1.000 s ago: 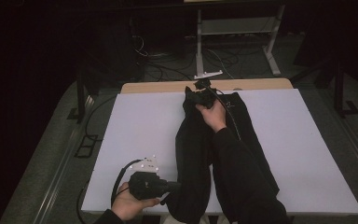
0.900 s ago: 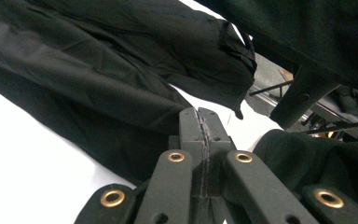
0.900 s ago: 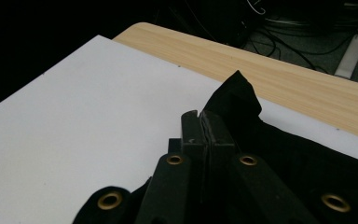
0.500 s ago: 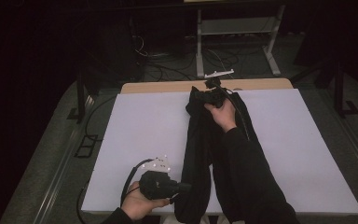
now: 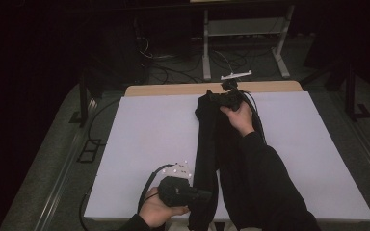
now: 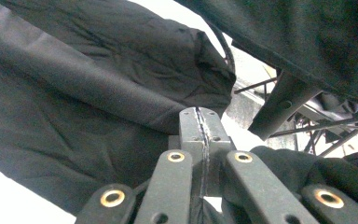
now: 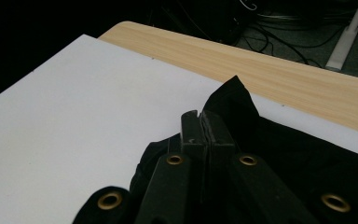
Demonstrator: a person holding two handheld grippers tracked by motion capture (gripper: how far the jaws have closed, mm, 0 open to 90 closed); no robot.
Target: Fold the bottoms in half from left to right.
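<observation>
Both tools clamp the black garment: right tool at its far end, left tool at its near end. Stretched lengthwise along the desk; folding seems left.

White sheet lies open left of black cloth (mid-table).

White table cover, bare wooden table edge beyond it, metal stand, floor cables.

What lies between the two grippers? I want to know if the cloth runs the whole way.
In the high view the black cloth stretches unbroken from the left gripper to the right gripper, with the person's right sleeve alongside it.
</observation>
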